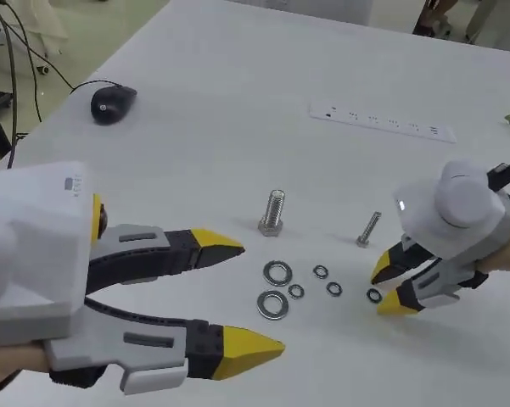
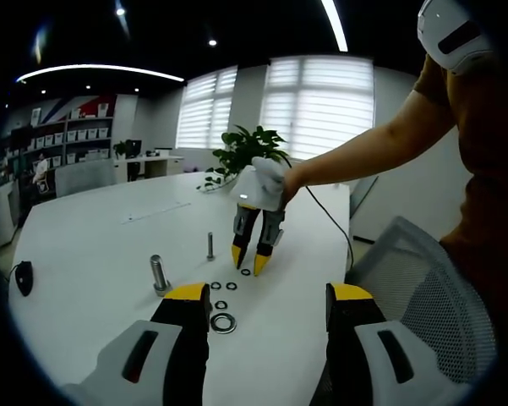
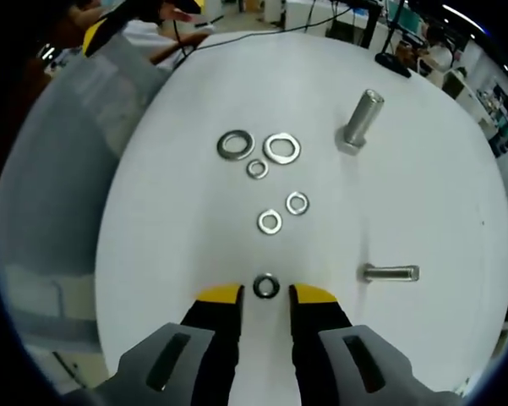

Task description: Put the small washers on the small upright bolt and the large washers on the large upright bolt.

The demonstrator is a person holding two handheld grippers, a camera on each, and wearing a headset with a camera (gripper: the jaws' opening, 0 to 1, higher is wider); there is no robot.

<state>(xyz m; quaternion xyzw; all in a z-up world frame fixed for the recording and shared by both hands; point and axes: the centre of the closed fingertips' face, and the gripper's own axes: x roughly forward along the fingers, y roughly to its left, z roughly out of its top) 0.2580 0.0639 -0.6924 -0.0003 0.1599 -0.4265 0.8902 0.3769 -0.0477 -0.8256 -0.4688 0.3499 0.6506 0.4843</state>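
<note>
Your right gripper [image 1: 384, 291] sits at the lower right of the head view. Its jaws are parted a little around one small washer [image 1: 373, 296], which lies flat on the table [image 1: 238, 110], and they do not seem to touch it. Your left gripper [image 1: 260, 297], at the lower left, gapes wide and holds nothing. The large bolt [image 1: 272, 212] stands head down at centre, its thread pointing up, and the small bolt [image 1: 368, 229] stands likewise to its right. Below them lie two large washers [image 1: 277, 273] and three more small washers [image 1: 321, 272], all flat.
</note>
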